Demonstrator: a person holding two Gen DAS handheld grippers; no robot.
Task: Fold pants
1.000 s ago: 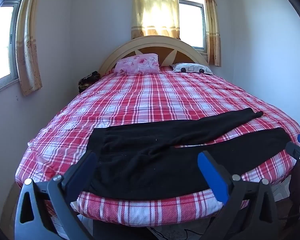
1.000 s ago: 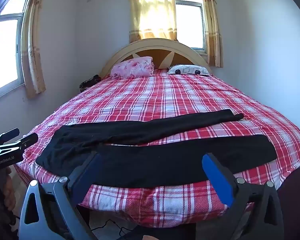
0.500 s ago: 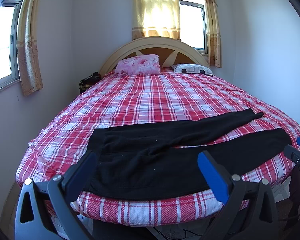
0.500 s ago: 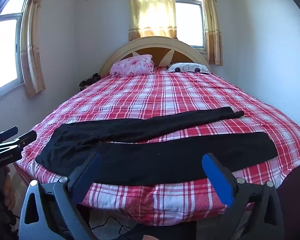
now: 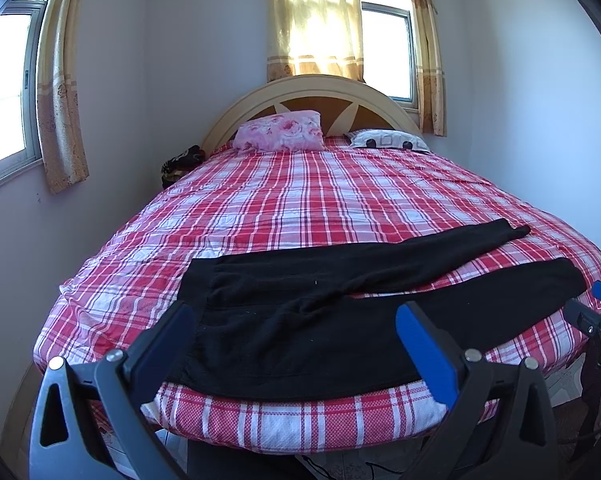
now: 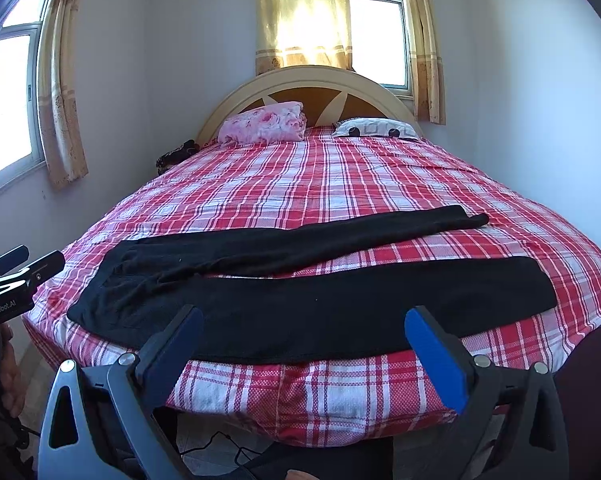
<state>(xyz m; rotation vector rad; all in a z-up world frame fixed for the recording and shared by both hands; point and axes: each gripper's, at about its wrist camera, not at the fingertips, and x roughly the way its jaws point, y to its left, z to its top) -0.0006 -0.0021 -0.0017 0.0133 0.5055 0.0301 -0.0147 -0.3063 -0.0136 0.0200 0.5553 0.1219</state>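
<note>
Both my left gripper point(image 5: 296, 344) and right gripper point(image 6: 304, 344) gape wide, empty, near the pants point(image 6: 300, 304) spread flat on the bed point(image 6: 320, 184), ready for folding.

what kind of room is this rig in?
A home bedroom, most likely. A bed with a plaid sheet fills the view, two pillows lie against an arched headboard, and curtained windows sit behind. Black pants lie spread at the foot.

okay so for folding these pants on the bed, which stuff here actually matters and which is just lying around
Part of the job:
black pants, spread flat with legs apart
left hand-held gripper, open
right hand-held gripper, open
plaid bed cover, the work surface

Just lying about:
pink floral pillow
white patterned pillow
dark bundle beside the headboard
</note>
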